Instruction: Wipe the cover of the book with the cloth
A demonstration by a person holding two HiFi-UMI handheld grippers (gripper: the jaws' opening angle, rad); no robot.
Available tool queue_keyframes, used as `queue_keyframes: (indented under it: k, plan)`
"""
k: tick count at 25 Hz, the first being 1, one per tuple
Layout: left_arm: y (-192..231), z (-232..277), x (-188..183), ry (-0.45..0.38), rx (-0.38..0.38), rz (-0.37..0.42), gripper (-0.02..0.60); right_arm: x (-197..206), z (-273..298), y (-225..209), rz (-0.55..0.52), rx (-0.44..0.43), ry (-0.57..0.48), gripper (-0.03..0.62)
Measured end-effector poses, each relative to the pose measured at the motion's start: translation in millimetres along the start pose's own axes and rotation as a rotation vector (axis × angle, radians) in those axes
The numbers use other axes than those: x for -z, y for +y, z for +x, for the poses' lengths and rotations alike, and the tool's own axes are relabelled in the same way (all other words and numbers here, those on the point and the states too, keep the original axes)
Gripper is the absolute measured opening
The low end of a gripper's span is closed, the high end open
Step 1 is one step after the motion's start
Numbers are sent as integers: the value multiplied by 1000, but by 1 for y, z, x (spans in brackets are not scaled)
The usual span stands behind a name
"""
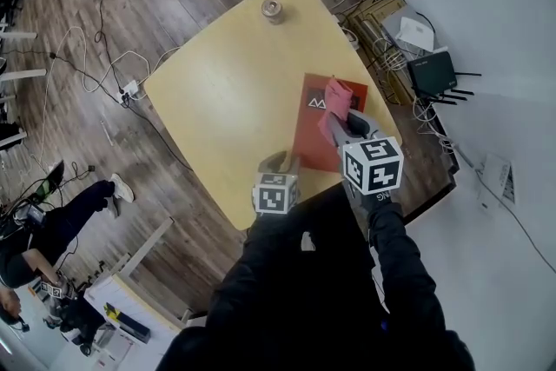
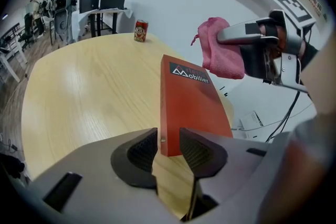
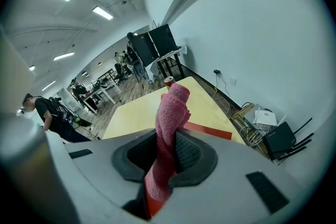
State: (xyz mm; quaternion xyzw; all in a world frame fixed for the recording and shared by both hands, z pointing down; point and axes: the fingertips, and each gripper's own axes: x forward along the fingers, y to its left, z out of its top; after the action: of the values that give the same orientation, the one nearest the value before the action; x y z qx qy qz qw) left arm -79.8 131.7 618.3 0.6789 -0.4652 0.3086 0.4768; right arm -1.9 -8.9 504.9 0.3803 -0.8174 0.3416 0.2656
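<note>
Book (image 2: pixel 191 107) — long axis pointing away from left tool (image 2: pixel 167 145) (right tool (image 3: pixel 167 150) grips cloth (image 3: pixel 171 110)).

— Where is the book (image 1: pixel 309 135) lying?
— On the table (image 1: pixel 230 87), with its near edge sitting between the left claw's (image 2: pixel 169 147) jaws.
— The cloth (image 1: pixel 335 98)?
— Sticking out ahead of the right claw (image 3: pixel 167 145), hanging over the book. The can (image 1: pixel 272 9) is standing far beyond both claws.

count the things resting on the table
2. A red book near the right edge of the table, near end between the fingers of the left gripper, and a can at the far end. The right gripper holds the pink cloth up.
</note>
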Motion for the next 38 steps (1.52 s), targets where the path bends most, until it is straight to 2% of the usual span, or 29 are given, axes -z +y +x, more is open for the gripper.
queue_keyframes:
  k: [11, 16, 29, 33, 38]
  plan:
    - [-5, 13, 2, 31, 58, -23, 138, -11, 30, -4, 45, -52, 3, 77]
    - [-9, 14, 0, 36, 82, -42, 117, -8, 44, -4, 70, -68, 19, 77]
    - [-11, 18, 0, 59, 80, -46, 114, -18, 78, -1, 164, -147, 28, 77]
    - [-11, 18, 0, 63, 78, -34, 114, -10, 94, -7, 226, -173, 55, 77]
    - [-12, 17, -3, 64, 72, -38, 113, 0, 108, -21, 254, -162, 92, 77]
